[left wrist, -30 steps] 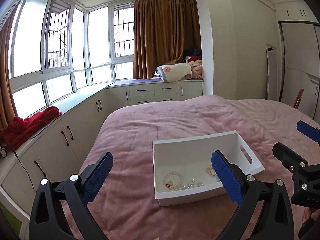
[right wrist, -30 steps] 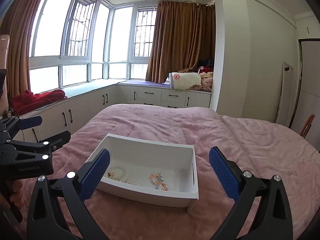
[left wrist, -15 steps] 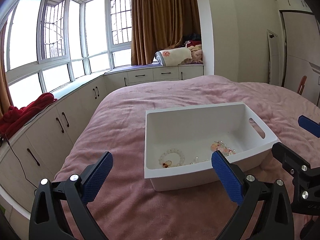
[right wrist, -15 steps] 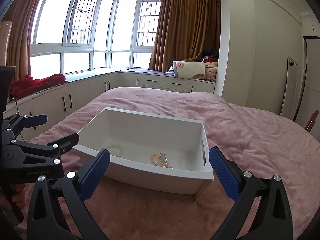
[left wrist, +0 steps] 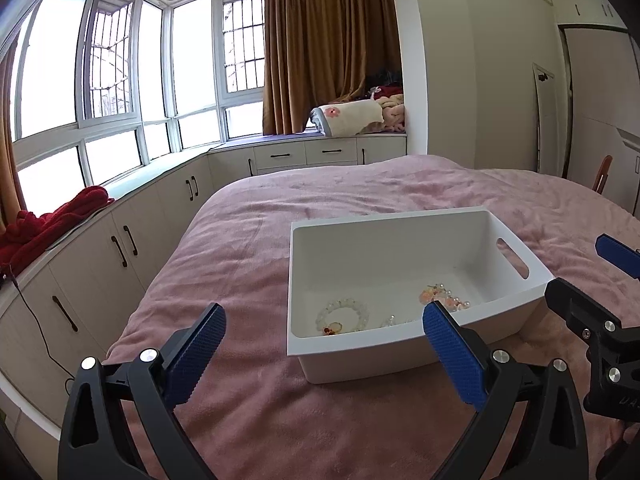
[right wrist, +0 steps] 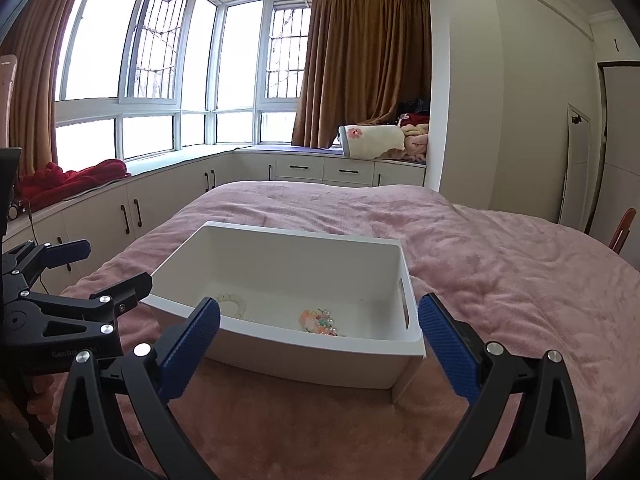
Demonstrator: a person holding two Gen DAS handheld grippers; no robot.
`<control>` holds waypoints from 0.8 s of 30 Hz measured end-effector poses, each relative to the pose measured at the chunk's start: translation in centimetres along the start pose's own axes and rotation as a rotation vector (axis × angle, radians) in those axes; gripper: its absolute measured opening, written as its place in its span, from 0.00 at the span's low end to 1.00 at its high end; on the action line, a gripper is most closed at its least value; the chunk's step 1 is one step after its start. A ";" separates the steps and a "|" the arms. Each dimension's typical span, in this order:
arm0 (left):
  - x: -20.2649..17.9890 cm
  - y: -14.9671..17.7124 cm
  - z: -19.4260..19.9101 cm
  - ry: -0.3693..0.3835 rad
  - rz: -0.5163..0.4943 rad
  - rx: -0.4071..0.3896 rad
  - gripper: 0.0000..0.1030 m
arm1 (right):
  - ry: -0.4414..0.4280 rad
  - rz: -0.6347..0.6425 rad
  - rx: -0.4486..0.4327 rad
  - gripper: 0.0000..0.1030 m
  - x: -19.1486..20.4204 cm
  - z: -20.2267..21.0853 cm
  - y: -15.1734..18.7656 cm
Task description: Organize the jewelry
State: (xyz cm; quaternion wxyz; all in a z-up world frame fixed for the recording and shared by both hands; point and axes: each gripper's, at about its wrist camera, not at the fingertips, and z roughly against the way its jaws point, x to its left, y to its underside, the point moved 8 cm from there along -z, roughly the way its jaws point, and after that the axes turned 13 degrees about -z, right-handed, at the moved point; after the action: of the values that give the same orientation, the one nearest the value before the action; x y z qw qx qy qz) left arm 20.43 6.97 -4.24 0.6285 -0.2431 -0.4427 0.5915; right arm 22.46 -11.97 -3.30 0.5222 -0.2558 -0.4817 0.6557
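A white plastic bin (left wrist: 516,296) (right wrist: 288,368) sits on the pink bed. Inside lie a clear bead bracelet (left wrist: 342,312) (right wrist: 232,305), a pink and pastel bead cluster (left wrist: 442,298) (right wrist: 318,322), and a small red and gold piece (left wrist: 333,328). My left gripper (left wrist: 324,350) is open and empty, just short of the bin's near wall. My right gripper (right wrist: 320,342) is open and empty, straddling the bin's near wall. Each gripper also shows in the other's view, the right one (left wrist: 600,280) and the left one (right wrist: 80,268).
The pink bedspread (right wrist: 500,272) runs around the bin. White cabinets (left wrist: 120,248) under the windows line the left side, with red cloth (left wrist: 52,220) on top. Folded bedding (right wrist: 372,140) lies by the brown curtain. A wooden chair (right wrist: 622,232) stands at right.
Both grippers have moved closer to the bin, which now looms larger and lower in both views. Both stayed open and empty.
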 end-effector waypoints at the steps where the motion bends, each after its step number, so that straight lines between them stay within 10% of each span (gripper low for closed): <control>1: 0.0 0.0 0.1 0.002 0.002 -0.001 0.97 | -0.001 -0.001 -0.002 0.95 0.0 0.0 0.0; 24: 0.5 0.0 0.1 -0.012 -0.002 -0.001 0.97 | 0.004 0.007 -0.010 0.95 -0.2 0.1 0.0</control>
State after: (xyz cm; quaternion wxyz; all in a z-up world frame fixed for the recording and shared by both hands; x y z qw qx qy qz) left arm 20.29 7.40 -4.05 0.6263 -0.2396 -0.4470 0.5921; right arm 22.42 -12.21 -3.26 0.5195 -0.2612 -0.4832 0.6545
